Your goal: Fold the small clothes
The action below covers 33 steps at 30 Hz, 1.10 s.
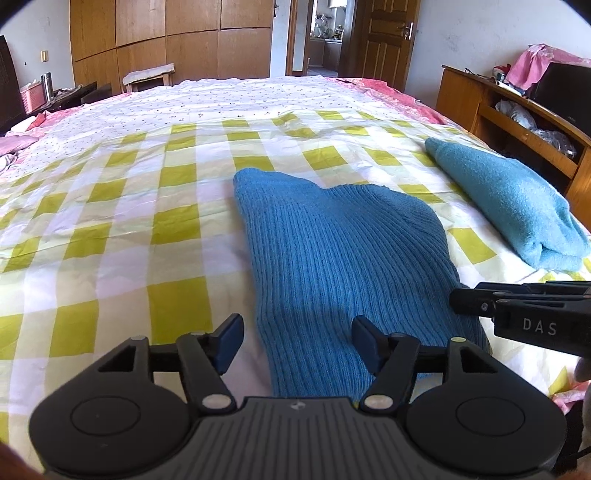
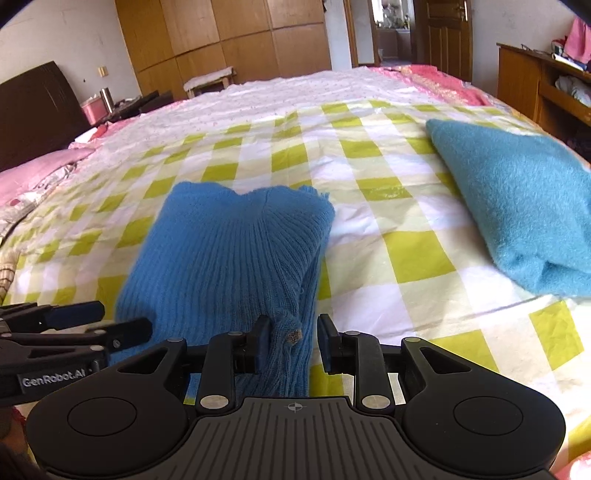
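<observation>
Knitwear lies folded on the bed: a blue ribbed knit garment [image 1: 343, 251] sits on the yellow-and-white checked sheet [image 1: 122, 229], its long side running away from both cameras. A lighter teal fleecy garment [image 1: 506, 203], also folded, lies apart from it toward the right side of the bed, near the wooden shelf unit [image 1: 517, 110].

The left gripper [image 1: 297, 341] hangs over the near end of the blue knit. Its 2 jaws stand wide apart; the right pad sits above the knit and the left pad above bare sheet just beside the garment's left edge. Neither pad presses on the fabric.

The right gripper [image 2: 292, 341] is at the near right corner of the same garment. In the right wrist view a bunched fold of blue knit with a small brownish spot rises between its jaws. The left pad touches that fold, while a strip of sheet shows between the fold and the right pad, so the jaws are apart and not clamped.

Each gripper shows at the edge of the other's view, the 2 being close together. Beyond the bed stand wooden wardrobe doors [image 1: 166, 40] and an open doorway [image 1: 325, 33].
</observation>
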Each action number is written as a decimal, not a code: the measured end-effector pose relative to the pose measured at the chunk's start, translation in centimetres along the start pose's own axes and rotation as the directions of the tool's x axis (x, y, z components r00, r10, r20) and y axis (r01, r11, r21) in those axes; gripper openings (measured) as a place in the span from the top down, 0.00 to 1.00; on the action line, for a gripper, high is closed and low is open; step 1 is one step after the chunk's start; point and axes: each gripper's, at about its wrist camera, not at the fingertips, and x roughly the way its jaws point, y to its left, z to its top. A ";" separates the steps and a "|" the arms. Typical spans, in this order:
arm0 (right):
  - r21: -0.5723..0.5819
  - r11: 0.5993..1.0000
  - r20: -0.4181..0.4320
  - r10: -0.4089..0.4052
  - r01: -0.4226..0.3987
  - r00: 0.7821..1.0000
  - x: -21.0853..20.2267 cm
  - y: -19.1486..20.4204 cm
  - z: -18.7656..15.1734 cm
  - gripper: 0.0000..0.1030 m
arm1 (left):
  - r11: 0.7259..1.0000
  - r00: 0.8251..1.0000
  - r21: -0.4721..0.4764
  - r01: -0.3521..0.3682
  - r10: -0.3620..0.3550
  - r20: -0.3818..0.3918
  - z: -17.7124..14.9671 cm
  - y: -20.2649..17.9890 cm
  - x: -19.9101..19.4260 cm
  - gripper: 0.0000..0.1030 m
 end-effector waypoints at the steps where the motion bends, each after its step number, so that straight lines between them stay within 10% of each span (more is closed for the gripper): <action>1: -0.011 1.000 -0.003 -0.005 0.005 1.000 0.0 0.2 -0.1 0.75 | 1.000 1.000 0.000 -0.001 0.001 -0.002 -0.1 0.0 -0.1 0.32; 33: 0.041 0.999 -0.027 0.010 -0.009 1.000 -3.8 3.6 -6.4 0.64 | 1.000 0.998 -0.007 -0.029 0.029 -0.053 -5.5 0.1 -2.5 0.08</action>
